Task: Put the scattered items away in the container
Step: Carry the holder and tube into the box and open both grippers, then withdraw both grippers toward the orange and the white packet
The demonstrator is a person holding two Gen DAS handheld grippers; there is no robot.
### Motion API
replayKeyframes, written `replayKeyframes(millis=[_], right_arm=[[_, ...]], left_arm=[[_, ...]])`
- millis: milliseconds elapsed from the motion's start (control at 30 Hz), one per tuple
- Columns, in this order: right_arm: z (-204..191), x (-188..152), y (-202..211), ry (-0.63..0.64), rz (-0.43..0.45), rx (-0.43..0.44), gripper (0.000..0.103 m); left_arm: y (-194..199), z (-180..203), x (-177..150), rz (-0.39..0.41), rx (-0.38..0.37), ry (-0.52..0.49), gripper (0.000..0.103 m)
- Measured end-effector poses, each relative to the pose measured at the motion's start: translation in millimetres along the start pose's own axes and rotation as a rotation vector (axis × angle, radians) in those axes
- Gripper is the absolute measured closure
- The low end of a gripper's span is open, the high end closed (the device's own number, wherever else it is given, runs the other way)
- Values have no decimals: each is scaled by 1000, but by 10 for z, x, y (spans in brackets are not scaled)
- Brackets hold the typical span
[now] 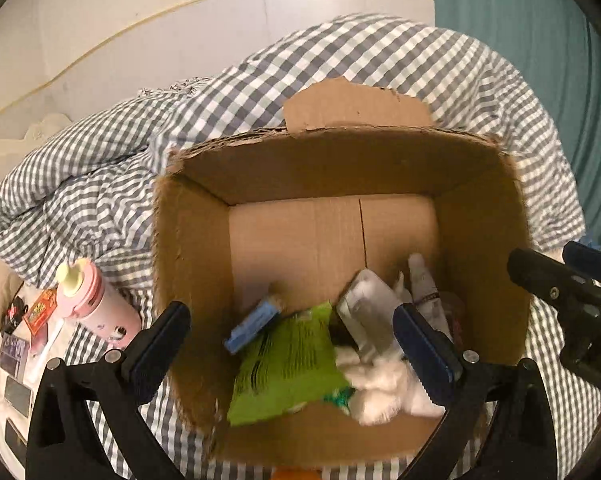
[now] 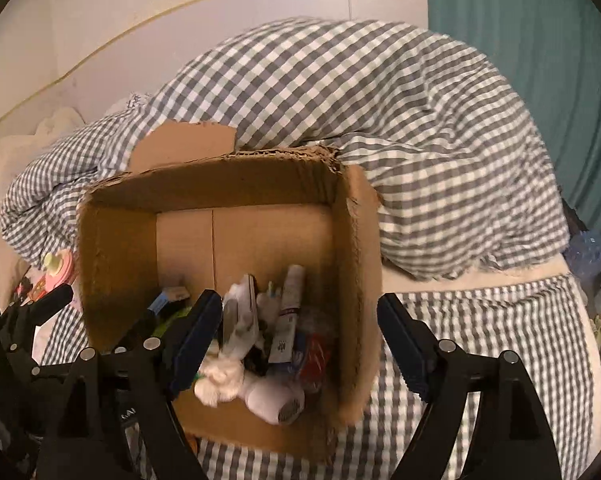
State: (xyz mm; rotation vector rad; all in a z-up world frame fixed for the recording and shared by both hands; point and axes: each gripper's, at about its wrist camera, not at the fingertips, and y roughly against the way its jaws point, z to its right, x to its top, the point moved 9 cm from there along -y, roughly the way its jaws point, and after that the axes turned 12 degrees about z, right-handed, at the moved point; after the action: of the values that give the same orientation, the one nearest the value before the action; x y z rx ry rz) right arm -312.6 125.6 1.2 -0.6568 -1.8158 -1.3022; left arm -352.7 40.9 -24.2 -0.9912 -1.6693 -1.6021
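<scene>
Cardboard box (image 1: 204, 264) holds green packet (image 1: 286, 364), white tube (image 2: 290, 316).

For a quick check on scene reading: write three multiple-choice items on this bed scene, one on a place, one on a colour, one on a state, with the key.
1. Where does the pink bottle lie?
A. in the cardboard box
B. on the bed left of the cardboard box
C. on the floor

2. What colour is the snack packet in the box?
A. green
B. red
C. black

3. How does the left gripper stand?
A. shut on a sock
B. shut, empty
C. open, empty

Key: B, it lies outside the left wall; A, bright green; C, fingers wide apart over the box.
</scene>
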Motion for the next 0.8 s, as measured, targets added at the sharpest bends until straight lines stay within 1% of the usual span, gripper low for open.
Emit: replayKeyframes(millis=[200, 333, 400, 467, 633, 800], right_arm=[[-84, -244, 557, 18, -8, 7, 23], [-153, -488, 935, 20, -14, 20, 23], [-183, -628, 1100, 19, -22, 26, 23], [-217, -784, 1257, 21, -29, 30, 23], [-316, -1160, 1529, 23, -52, 49, 22], [-439, -1495, 1658, 18, -78, 69, 22]], left_arm=[[529, -114, -292, -33, -11, 12, 0], [859, -185, -452, -32, -1, 29, 0], [1016, -237, -564, -40, -9, 45, 0], [1169, -329, -702, -45, 9, 50, 0], [1464, -592, -1075, -63, 26, 73, 0], [1580, -857, -1475, -96, 48, 87, 0]])
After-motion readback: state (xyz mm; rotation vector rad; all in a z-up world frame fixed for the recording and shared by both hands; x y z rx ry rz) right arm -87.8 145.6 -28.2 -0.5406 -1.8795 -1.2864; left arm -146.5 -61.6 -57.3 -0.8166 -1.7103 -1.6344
